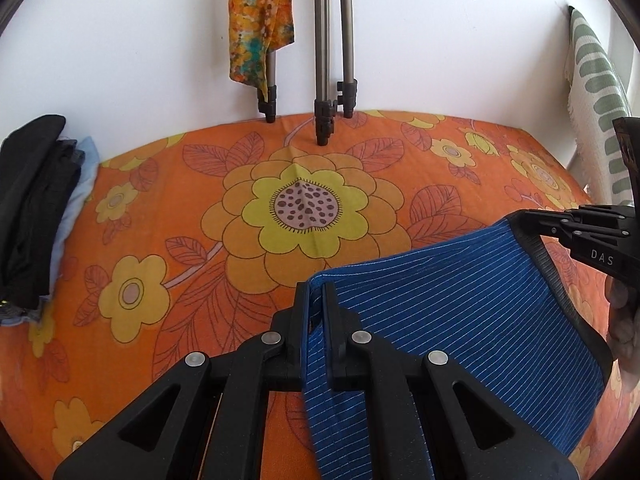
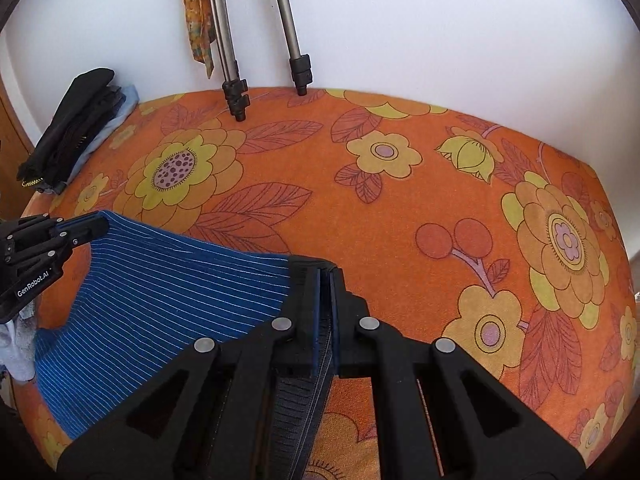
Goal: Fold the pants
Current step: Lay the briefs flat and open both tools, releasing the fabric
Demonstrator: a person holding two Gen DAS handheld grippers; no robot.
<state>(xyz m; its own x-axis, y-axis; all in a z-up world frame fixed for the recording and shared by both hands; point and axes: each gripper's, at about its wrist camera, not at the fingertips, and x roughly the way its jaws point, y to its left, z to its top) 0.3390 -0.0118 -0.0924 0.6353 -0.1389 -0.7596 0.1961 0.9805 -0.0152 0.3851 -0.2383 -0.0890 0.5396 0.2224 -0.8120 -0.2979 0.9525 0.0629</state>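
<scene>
Two close wrist views angled down, both over the orange bedspread point(image 1: 200, 208).

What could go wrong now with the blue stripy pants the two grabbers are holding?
The left gripper and the right gripper each pinch only a thin bit of the pants' edge, so a corner could slip out and the cloth would crumple.

The pants sag between them, so they might land wrinkled on the orange flowered sheet.

The tripod legs stand at the back, so swinging the pants too far could bump them.
</scene>
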